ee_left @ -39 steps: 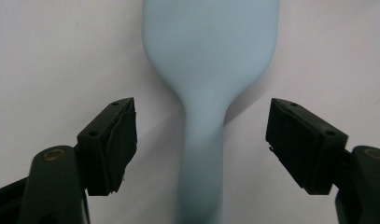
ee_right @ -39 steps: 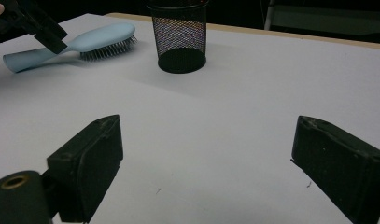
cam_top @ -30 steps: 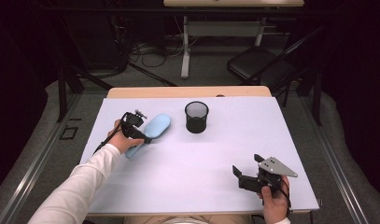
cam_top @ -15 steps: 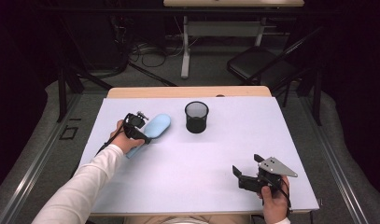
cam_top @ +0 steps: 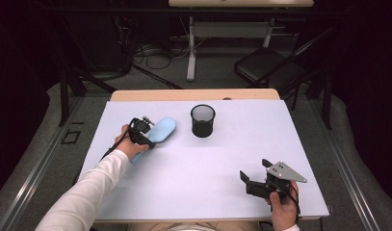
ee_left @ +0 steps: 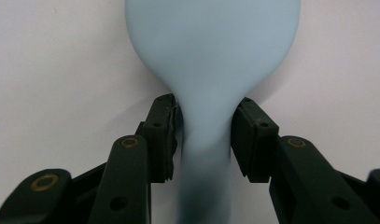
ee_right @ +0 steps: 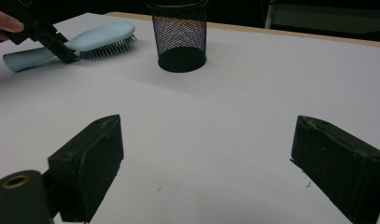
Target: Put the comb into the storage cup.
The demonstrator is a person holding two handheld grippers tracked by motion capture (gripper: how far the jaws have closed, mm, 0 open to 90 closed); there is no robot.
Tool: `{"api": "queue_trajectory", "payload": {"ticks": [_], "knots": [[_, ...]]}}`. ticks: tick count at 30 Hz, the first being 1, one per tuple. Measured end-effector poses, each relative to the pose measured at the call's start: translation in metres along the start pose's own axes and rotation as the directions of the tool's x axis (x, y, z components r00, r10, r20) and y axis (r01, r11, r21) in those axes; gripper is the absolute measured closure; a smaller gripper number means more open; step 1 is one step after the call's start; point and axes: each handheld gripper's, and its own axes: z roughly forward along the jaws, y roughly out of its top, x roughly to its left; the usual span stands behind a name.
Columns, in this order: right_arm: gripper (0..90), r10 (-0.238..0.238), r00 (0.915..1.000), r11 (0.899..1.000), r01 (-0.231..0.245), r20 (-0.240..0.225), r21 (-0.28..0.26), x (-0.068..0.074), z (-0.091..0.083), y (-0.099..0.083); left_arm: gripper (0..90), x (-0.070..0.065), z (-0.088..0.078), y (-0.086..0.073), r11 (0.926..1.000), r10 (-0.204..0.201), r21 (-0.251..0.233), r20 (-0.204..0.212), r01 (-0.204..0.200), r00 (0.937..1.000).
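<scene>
Left tongs [ee_left: 204, 121] have just been closing, and I see both pads now pressed against the narrow neck of the pale blue hairbrush [ee_left: 211, 60], where its handle meets the head. That hairbrush [cam_top: 161, 131] lies flat on the white bench [cam_top: 193, 183] at its left side, bristles down, head pointing toward the black mesh cup [cam_top: 202, 120], which stands upright near it but apart. Right tongs [cam_top: 251, 179] rest near the bench's front right corner in my other hand, their 2 jaws spread wide with nothing between them, well apart from the brush.
</scene>
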Motion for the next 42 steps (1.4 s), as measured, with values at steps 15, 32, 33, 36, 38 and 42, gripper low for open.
{"api": "queue_trajectory", "payload": {"ticks": [15, 32, 33, 36, 38, 42], "knots": [[9.0, 0.003, 1.0000, 1.000, -0.003, -0.001, 0.000, -0.0005, 0.0006, -0.0003, 63.9, -0.0020, 0.0018, 0.0010, 0.9999, 0.001, -0.011, -0.007, -0.001, 1.0000], [9.2, 0.002, 1.0000, 1.000, -0.002, -0.001, 0.003, 0.0002, 0.0002, 0.0000, 67.7, -0.0021, 0.0017, -0.0046, 0.9987, 0.012, -0.049, -0.002, -0.012, 0.9999], [9.2, 0.004, 1.0000, 1.000, -0.004, -0.002, 0.003, 0.0002, 0.0004, -0.0001, 67.8, -0.0023, 0.0018, -0.0046, 0.9987, 0.012, -0.050, -0.003, -0.012, 0.9999], [9.2, 0.001, 1.0000, 1.000, -0.001, 0.000, 0.003, -0.0001, 0.0000, 0.0000, 68.2, -0.0034, 0.0017, -0.0046, 0.9984, 0.023, -0.052, -0.012, -0.023, 0.9997], [9.2, 0.002, 1.0000, 1.000, -0.002, -0.001, 0.001, -0.0002, -0.0001, 0.0000, 68.5, -0.0037, 0.0017, -0.0046, 0.9983, 0.027, -0.052, -0.015, -0.028, 0.9995], [9.2, 0.005, 1.0000, 1.000, -0.005, 0.001, 0.000, -0.0004, -0.0002, -0.0001, 68.9, -0.0034, 0.0016, -0.0046, 0.9983, 0.023, -0.053, -0.011, -0.024, 0.9997]]}}
